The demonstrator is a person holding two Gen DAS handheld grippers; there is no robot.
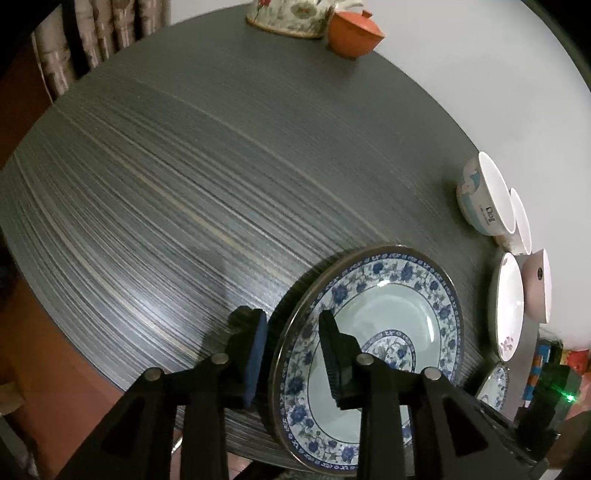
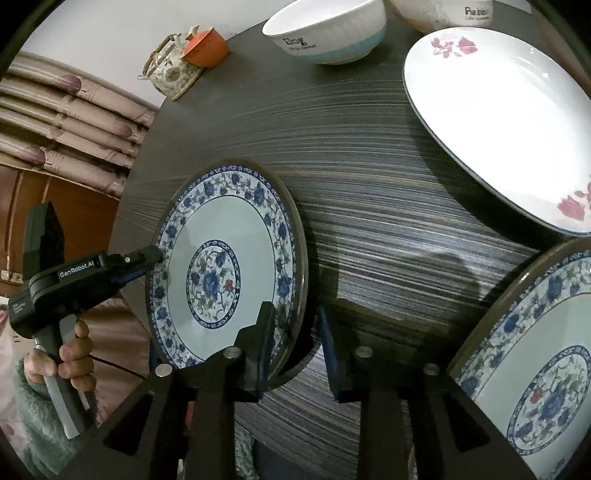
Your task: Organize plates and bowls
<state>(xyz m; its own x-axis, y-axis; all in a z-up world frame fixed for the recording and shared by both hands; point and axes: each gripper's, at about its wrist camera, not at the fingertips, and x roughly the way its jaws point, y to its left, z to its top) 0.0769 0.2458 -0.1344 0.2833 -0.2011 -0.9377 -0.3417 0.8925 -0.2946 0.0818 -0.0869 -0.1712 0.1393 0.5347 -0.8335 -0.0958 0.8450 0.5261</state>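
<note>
A blue-and-white floral plate [image 1: 388,295] [image 2: 221,229] lies on the dark striped table [image 1: 184,184] near its front edge. My left gripper [image 1: 291,354] straddles the plate's rim, one finger over the plate's inside and the blue pad [image 1: 255,354] outside, with a thin gap showing. The right wrist view shows that left gripper [image 2: 147,262] at the plate's left rim, held by a hand [image 2: 74,347]. My right gripper [image 2: 297,347] straddles the opposite rim, and its right pad [image 2: 328,354] stands clear of the edge. Both grippers are open.
A second blue-and-white plate [image 2: 535,369] [image 1: 493,387] and a white plate with pink flowers [image 2: 498,129] [image 1: 506,306] lie to the right. Bowls marked "Dog" [image 2: 325,33] [image 1: 476,199] and "Rabbit" [image 2: 443,14] stand behind. A teapot [image 2: 170,70] and an orange cup [image 2: 205,46] sit at the far edge.
</note>
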